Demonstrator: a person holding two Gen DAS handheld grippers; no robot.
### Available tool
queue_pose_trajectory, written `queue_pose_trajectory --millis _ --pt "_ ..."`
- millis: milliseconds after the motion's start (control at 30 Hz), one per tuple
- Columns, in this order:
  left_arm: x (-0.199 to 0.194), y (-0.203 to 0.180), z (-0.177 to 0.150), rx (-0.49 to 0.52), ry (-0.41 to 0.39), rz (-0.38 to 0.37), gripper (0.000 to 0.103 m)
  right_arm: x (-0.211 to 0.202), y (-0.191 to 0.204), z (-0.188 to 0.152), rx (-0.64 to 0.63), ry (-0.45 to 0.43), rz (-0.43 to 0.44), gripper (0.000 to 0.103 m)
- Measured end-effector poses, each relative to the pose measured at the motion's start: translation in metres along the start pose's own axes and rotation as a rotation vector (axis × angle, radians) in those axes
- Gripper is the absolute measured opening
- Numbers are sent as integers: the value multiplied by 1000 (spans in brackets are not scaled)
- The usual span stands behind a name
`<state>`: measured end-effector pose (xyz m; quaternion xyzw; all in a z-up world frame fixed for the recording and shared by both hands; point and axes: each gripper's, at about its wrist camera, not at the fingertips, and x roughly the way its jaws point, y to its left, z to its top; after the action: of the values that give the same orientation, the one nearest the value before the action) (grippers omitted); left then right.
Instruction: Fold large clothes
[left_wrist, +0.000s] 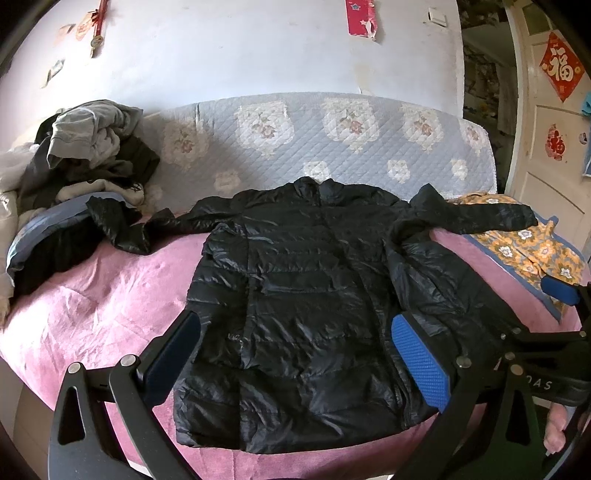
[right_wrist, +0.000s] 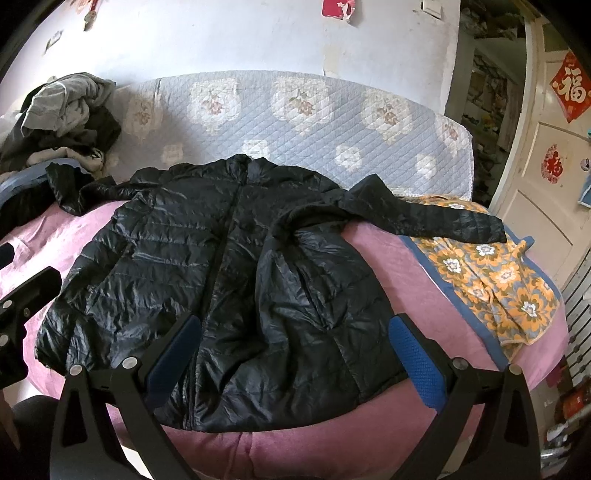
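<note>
A black puffer jacket (left_wrist: 295, 302) lies spread flat, front up, on a bed with a pink blanket (left_wrist: 92, 302). Its collar points toward a quilted floral cover (left_wrist: 332, 140) at the far side, and its hem sits at the near edge of the bed. One sleeve (left_wrist: 125, 225) stretches left toward a heap of clothes (left_wrist: 88, 155). The other sleeve (left_wrist: 480, 214) stretches right and rests on an orange flowered cloth (left_wrist: 528, 251).

What could go wrong: the shell looks shiny and slick, so a shallow pinch may slip off as you lift. The padding is likely springy, so a fold may puff open again unless you press it down. The left cuff lies close to the heap of clothes, and dragging it could catch a loose garment. The right sleeve could pull the flowered cloth along if you pinch both layers. The hem is at the bed's edge, so a tug toward you could slide the jacket off.

Your left gripper (left_wrist: 295, 365) hovers above the lower part of the jacket, jaws spread wide, holding nothing. Its blue pads (left_wrist: 421, 365) do not appear to touch the fabric. Your right gripper (right_wrist: 295, 365) hovers over the hem on the jacket's right half, jaws likewise spread wide and empty. The left gripper's view also shows the right gripper at its right edge.
</note>
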<state>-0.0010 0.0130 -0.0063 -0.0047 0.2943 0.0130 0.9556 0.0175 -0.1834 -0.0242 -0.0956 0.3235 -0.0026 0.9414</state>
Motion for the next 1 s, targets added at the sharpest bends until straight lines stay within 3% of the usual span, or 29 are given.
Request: queue_pose_trajectory --millis 867,1000 --pt "-1 -1 -2 2 -10 -4 103 1 0 2 2 5 3 103" --pt "-12 -1 -3 -10 -62 -17 103 1 -1 1 7 7 17 103"
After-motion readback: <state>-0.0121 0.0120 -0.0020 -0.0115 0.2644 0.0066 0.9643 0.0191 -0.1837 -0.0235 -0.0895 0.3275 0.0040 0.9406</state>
